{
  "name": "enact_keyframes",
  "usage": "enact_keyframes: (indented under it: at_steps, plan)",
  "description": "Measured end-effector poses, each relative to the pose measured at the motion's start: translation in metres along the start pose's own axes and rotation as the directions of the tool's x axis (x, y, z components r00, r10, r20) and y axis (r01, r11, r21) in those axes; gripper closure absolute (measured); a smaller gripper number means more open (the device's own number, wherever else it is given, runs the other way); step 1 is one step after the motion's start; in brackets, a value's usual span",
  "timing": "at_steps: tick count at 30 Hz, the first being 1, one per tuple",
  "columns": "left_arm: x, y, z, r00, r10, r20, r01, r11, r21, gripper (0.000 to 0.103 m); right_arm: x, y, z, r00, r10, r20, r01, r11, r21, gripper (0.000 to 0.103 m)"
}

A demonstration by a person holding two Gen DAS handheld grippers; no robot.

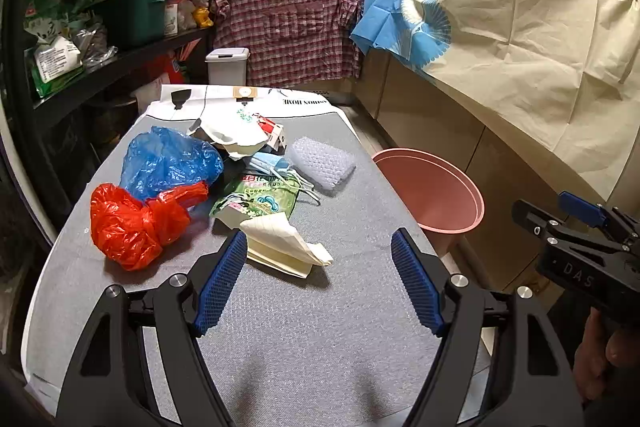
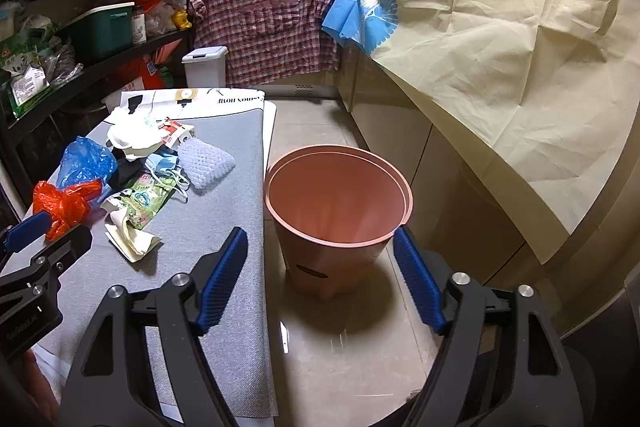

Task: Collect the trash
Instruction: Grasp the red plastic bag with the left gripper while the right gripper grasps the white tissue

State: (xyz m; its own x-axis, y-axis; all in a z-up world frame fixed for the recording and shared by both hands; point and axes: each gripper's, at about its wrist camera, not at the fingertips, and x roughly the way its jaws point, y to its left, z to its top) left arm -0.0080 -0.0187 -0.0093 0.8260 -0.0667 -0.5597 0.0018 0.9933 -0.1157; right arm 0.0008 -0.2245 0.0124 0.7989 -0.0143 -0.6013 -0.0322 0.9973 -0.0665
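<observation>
Both tools gape empty: left tool [image 1: 318, 251] above trash-strewn table [image 1: 320, 327], right tool [image 2: 320, 247] seemingly over pink bin [image 2: 338, 227].

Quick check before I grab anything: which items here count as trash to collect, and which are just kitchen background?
For the job:
red plastic bag
blue plastic bag
cream paper
green wrapper
face mask
bubble wrap
pink bin

Just lying about:
small white lidded bin
plaid shirt
teal box

Left tongs [image 1: 318, 251] gape empty over cream paper [image 1: 286, 247] beside red bag [image 1: 132, 223].
</observation>
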Motion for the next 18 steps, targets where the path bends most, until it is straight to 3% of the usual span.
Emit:
enact_keyframes:
  at_steps: [9, 12, 18]
  plan:
    - [0.0, 0.012, 0.003, 1.0, -0.003, 0.013, 0.004, 1.0, -0.02, 0.032, 0.005, 0.005, 0.009, 1.0, 0.013, -0.007, -0.013, 1.0, 0.007, 0.044]
    - [0.002, 0.019, 0.005, 1.0, 0.008, 0.011, -0.008, 1.0, -0.027, 0.035, 0.008, 0.011, 0.015, 0.999, 0.05, -0.016, -0.05, 0.999, 0.021, 0.049]
    - [0.005, 0.051, 0.013, 0.995, 0.102, 0.022, -0.099, 0.991, -0.091, 0.037, 0.026, 0.044, 0.03, 0.983, 0.179, -0.041, -0.178, 0.984, 0.018, 0.057]
